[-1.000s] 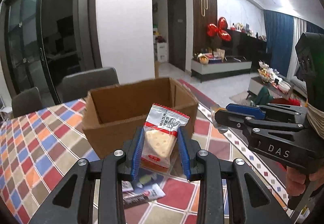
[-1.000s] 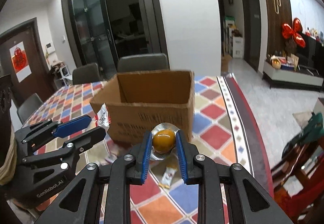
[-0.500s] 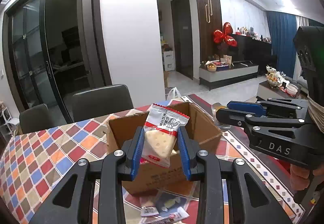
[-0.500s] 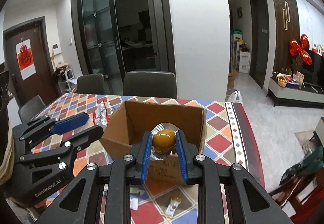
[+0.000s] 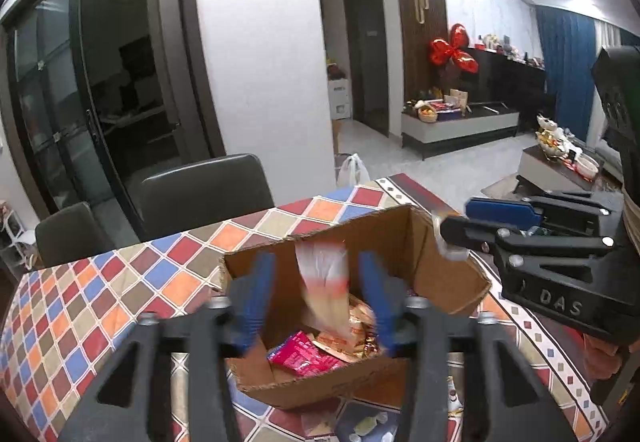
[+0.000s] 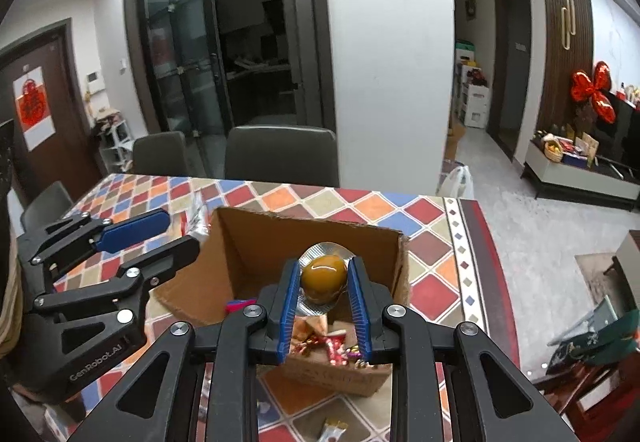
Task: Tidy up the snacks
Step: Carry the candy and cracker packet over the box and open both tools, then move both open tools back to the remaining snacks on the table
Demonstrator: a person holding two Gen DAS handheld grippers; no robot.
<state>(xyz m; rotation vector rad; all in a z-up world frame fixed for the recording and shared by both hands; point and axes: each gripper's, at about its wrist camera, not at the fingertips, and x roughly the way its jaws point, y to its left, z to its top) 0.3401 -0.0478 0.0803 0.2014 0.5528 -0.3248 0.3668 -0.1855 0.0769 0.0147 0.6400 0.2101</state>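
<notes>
From the left wrist we noted the left tool (image 5: 316, 302) with its jaws opening, the light, crinkly biscuit packet (image 5: 326, 290) loose between them above the cardboard box (image 5: 448, 262), with the right tool (image 5: 460, 222) close beside. From the right wrist we recorded the right tool (image 6: 324, 296) pinching a small, slippery blister-packed sweet (image 6: 323, 279) by its sides over the box, loose wrappers (image 6: 334, 427) lying on the bench (image 6: 360, 202).

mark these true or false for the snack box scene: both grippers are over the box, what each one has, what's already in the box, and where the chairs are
1. The right gripper is clamped on an amber snack in a clear blister pack. True.
2. The left gripper is pressing a wrapped biscuit packet. False: its jaws are opening and the blurred packet sits loose between them.
3. The cardboard box is empty. False: a pink packet and gold-wrapped snacks lie inside.
4. Dark chairs stand at the table's far side. True.
5. The tablecloth is plain white. False: it has coloured diamonds.
</notes>
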